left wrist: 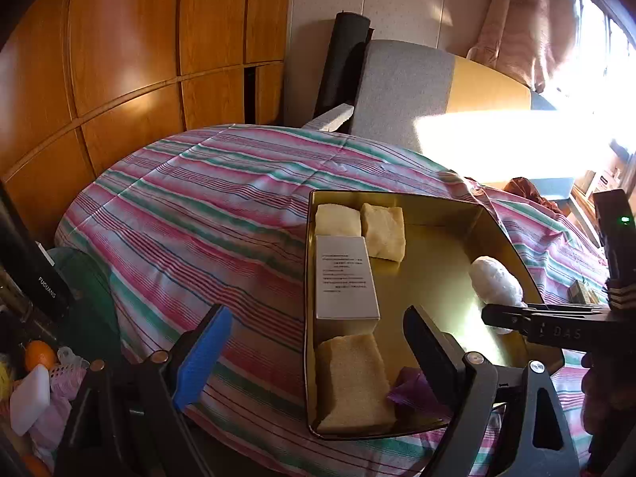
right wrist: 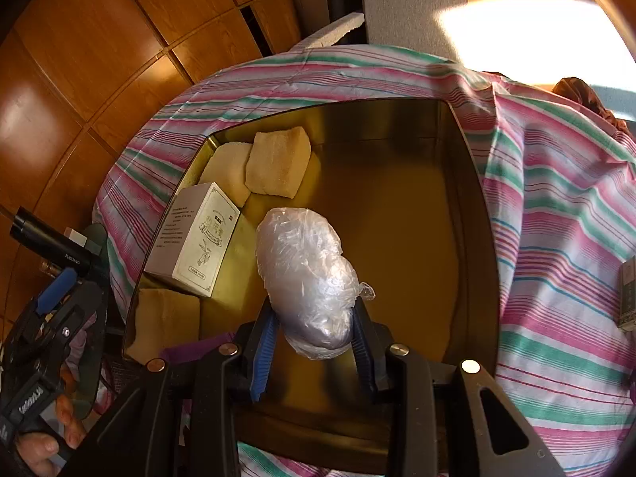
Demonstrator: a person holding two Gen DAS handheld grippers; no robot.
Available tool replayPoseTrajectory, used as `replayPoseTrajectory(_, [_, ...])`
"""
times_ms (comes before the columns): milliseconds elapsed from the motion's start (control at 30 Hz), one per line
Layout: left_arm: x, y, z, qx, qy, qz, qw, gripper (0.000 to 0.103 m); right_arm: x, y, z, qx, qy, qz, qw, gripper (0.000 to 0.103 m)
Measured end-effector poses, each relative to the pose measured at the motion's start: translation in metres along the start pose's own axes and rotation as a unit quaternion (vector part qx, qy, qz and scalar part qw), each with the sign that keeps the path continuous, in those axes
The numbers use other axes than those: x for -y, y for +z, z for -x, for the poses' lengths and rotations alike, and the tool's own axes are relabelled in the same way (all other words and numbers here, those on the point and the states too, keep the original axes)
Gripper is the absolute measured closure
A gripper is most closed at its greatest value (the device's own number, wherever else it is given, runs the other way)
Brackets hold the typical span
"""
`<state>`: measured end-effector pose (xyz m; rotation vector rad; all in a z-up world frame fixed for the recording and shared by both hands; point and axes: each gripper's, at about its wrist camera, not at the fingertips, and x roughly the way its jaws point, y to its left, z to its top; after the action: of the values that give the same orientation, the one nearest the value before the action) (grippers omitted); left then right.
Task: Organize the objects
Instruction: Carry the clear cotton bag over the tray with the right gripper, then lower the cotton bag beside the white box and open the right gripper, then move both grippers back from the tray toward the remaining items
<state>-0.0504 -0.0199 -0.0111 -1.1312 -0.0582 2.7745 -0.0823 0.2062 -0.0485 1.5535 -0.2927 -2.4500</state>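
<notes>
A gold metal tin (left wrist: 501, 230) (right wrist: 469, 167) sits on the striped bedspread. Inside it lie pale sponge blocks (left wrist: 383, 232) (right wrist: 278, 163), a white printed box (left wrist: 344, 278) (right wrist: 196, 238), another sponge block (left wrist: 351, 383) (right wrist: 167, 326) and a purple paper piece (left wrist: 413, 391). My right gripper (right wrist: 316, 326) is shut on a plastic-wrapped white bundle (right wrist: 306, 274) (left wrist: 495, 282) and holds it over the tin's middle. My left gripper (left wrist: 318, 349) is open and empty above the tin's near left edge.
The pink, green and white striped bedspread (left wrist: 190, 214) (right wrist: 556, 206) covers the surface. A heap of small items with an orange ball (left wrist: 39, 353) lies at lower left. Wooden wardrobe doors (left wrist: 119, 59) stand behind. A small box (right wrist: 628, 294) lies on the bedspread at right.
</notes>
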Motion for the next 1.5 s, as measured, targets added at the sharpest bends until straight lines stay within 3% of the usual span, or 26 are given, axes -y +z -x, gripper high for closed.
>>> replayPoseTrajectory(433, [-0.031,-0.008,-0.008,-0.013,0.015,0.027,0.9994,0.014,-0.047,0.041,-0.069,-0.049,-0.002,-0.010,0.999,0.064])
replayPoseTrajectory(567, [-0.038,-0.009,-0.009,-0.015,0.018,0.035,0.9991,0.014,-0.054,0.041,-0.068,-0.044,0.018,-0.001,0.999,0.051])
replayPoseTrajectory(1000, [-0.028,-0.008,-0.001,-0.009,0.016,0.028,0.9994,0.014,-0.033,0.006,0.005,0.050,-0.021,0.023,0.998,0.041])
replayPoseTrajectory(1267, [-0.005,-0.005,0.004,-0.009,0.004,0.008,0.9999,0.014,0.014,-0.027,0.056,0.098,-0.064,0.002,0.993,0.031])
replayPoseTrajectory(1500, [0.017,-0.003,0.005,-0.015,-0.015,-0.008,0.9997,0.014,0.072,-0.057,0.091,0.113,-0.102,-0.045,0.987,0.030])
